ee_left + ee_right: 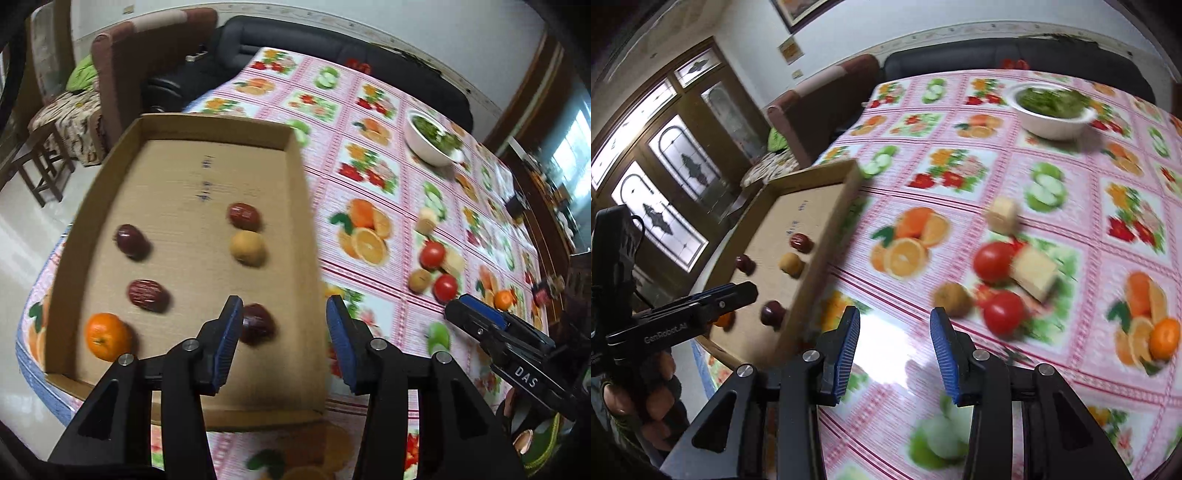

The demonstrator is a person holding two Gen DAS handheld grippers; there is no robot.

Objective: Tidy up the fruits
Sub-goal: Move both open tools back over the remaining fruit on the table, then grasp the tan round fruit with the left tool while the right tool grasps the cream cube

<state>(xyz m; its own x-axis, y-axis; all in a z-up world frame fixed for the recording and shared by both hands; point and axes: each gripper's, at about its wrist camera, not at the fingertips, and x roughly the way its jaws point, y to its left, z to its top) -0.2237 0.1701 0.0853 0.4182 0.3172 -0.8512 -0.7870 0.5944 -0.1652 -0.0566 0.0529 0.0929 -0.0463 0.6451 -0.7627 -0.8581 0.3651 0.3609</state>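
A shallow cardboard tray (295,155) lies on the fruit-print tablecloth. In it are a mandarin (107,336), several red dates (147,295) and a yellow-brown round fruit (246,247). My left gripper (284,332) hangs open over the tray's near right corner, nothing between its pads; one date (256,325) lies just left of it. Right of the tray, two tomatoes (991,260), a brown round fruit (951,299), pale yellow chunks (1032,271) and a mandarin (1163,338) sit on the cloth. My right gripper (895,332) is open and empty above bare cloth, short of them.
A white bowl of greens (1052,125) stands at the far side of the table. A dark sofa (332,48) and a brown armchair (122,55) lie beyond the table edge. A hand (635,398) holds the left gripper's handle at the left.
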